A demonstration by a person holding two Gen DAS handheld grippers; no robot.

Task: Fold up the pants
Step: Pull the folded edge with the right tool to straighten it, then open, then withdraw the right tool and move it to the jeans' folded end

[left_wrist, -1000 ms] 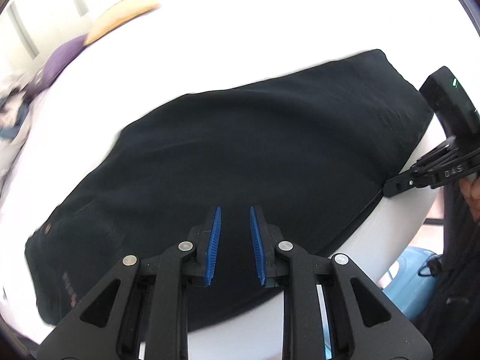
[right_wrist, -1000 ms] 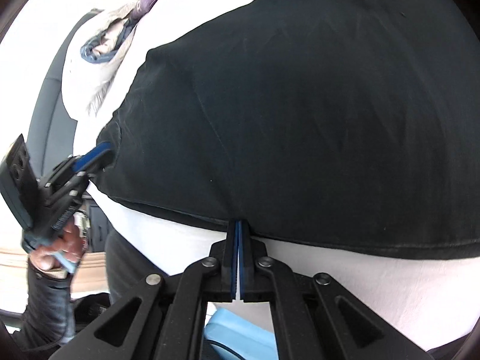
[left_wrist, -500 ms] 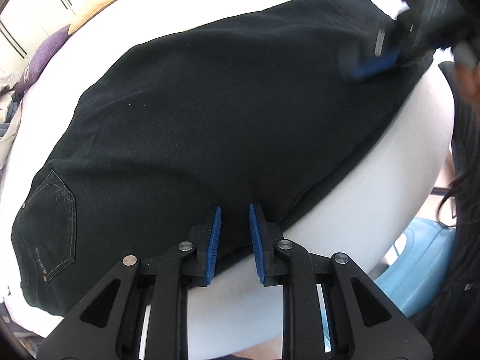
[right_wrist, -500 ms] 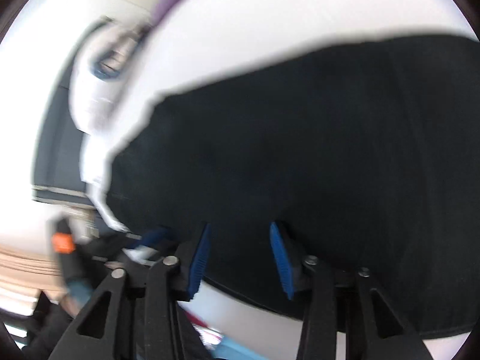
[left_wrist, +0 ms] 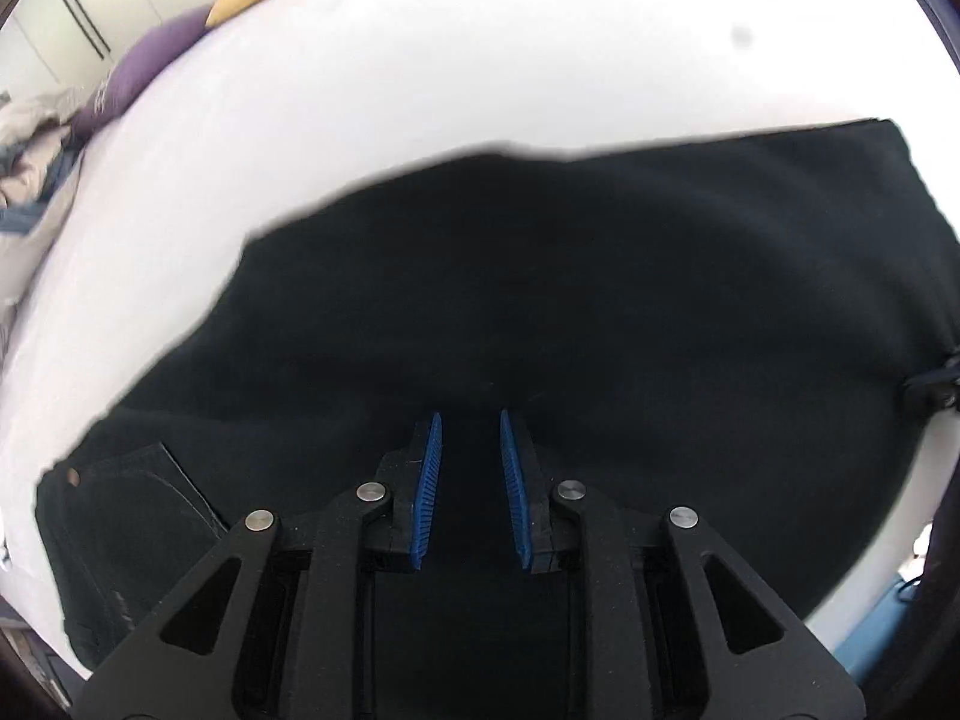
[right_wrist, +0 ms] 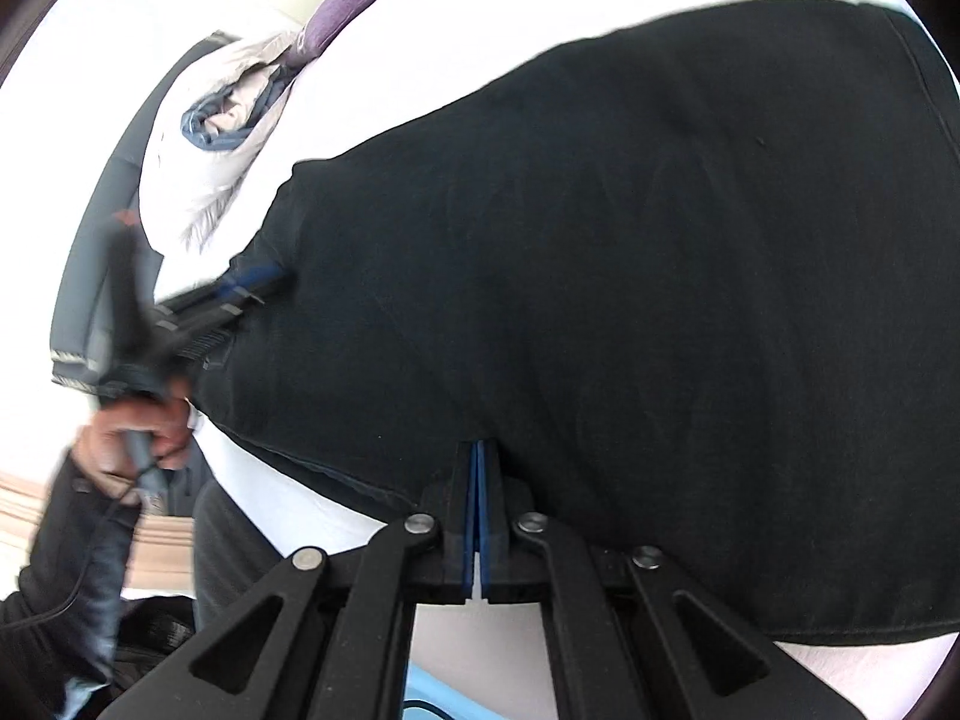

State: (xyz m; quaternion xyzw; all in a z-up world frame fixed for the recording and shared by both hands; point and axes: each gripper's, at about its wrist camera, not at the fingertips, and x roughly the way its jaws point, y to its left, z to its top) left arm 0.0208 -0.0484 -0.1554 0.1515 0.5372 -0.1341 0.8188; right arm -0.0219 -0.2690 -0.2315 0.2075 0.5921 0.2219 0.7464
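Observation:
Black pants (left_wrist: 540,312) lie flat on a white bed (left_wrist: 420,60), back pocket (left_wrist: 138,498) at the lower left. My left gripper (left_wrist: 471,420) is open, its blue pads just over the pants' middle near the front edge. In the right wrist view the pants (right_wrist: 630,270) fill the frame. My right gripper (right_wrist: 478,447) is shut, its tips at the pants' near edge; whether cloth is pinched between them cannot be seen. The left gripper (right_wrist: 264,276) shows blurred at the left, over the pants.
Purple and yellow pillows (left_wrist: 150,66) and a crumpled grey-blue blanket (right_wrist: 228,114) lie at the bed's far end. The bed edge (right_wrist: 312,498) runs below the pants. A light blue object (left_wrist: 870,636) sits on the floor.
My right gripper, open half a second ago, has shut at the pants' near edge. My left gripper moved forward over the pants and stays open.

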